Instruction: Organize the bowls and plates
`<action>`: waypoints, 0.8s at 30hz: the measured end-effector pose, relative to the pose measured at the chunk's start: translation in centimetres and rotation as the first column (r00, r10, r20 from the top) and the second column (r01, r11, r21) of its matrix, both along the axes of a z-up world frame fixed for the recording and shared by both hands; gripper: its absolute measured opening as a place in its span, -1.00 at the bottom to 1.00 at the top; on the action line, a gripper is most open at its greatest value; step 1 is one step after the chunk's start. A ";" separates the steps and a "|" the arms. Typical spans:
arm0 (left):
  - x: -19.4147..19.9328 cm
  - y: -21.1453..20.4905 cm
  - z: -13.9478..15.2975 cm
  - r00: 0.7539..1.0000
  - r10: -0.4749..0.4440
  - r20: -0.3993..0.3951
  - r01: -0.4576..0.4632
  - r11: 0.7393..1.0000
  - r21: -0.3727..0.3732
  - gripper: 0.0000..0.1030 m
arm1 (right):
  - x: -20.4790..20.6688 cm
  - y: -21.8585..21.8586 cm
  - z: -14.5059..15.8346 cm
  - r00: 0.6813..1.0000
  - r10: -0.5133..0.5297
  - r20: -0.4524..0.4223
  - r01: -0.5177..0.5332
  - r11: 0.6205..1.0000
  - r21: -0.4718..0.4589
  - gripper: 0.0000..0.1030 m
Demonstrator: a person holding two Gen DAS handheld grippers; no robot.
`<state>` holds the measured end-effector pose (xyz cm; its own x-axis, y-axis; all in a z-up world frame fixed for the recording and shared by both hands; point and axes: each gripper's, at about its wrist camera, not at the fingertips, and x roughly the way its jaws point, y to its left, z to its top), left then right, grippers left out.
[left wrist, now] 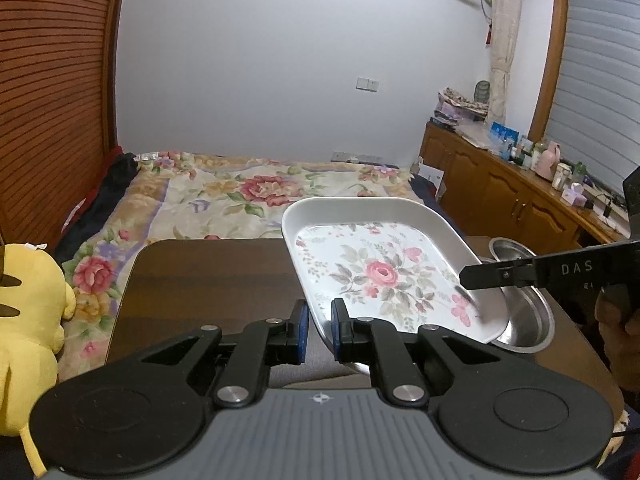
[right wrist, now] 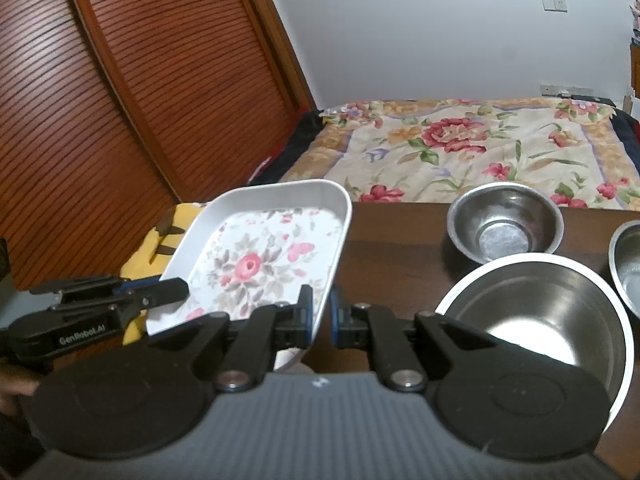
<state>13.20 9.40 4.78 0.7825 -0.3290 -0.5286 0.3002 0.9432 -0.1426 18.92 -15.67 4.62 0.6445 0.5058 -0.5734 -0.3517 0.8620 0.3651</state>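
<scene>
A white rectangular plate (left wrist: 380, 272) with a pink rose print hangs tilted above the dark wooden table (left wrist: 200, 280). My left gripper (left wrist: 320, 320) is shut on its near left rim. My right gripper (right wrist: 321, 312) is shut on the opposite rim of the plate (right wrist: 256, 264). Each gripper shows in the other's view: the right gripper (left wrist: 480, 276) at the plate's right edge, the left gripper (right wrist: 172, 292) at its left edge. On the table (right wrist: 392, 248) stand a small steel bowl (right wrist: 504, 220), a large steel bowl (right wrist: 540, 312) and a third bowl (right wrist: 628, 264) cut by the frame.
Beyond the table lies a bed with a floral quilt (left wrist: 260, 192). A yellow plush toy (left wrist: 28, 320) sits off the table's left side. A louvred wooden wardrobe (right wrist: 120, 80) stands on the left, and a wooden cabinet (left wrist: 500, 188) crowded with small items runs along the right wall.
</scene>
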 end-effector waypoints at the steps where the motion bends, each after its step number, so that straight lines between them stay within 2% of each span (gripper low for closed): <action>1: -0.2 0.1 0.1 1.000 0.000 0.003 0.000 1.000 0.000 -0.75 | -0.2 -0.1 0.0 1.000 0.004 0.002 -0.004 1.000 0.005 -0.81; 8: -1.5 -0.1 0.4 1.000 -0.008 0.016 0.008 1.000 0.029 -0.75 | -1.8 -0.1 -0.3 1.000 0.016 0.015 -0.016 1.000 0.015 -0.81; 13: -2.0 0.2 0.7 1.000 -0.016 0.022 0.016 1.000 0.020 -0.75 | -2.8 -0.3 -0.5 1.000 0.014 0.015 -0.014 1.000 0.027 -0.80; 24: -4.1 0.4 -1.7 1.000 -0.016 -0.008 0.016 1.000 -0.005 -0.75 | -4.8 -0.5 -1.4 1.000 0.018 0.021 -0.018 0.999 0.034 -0.80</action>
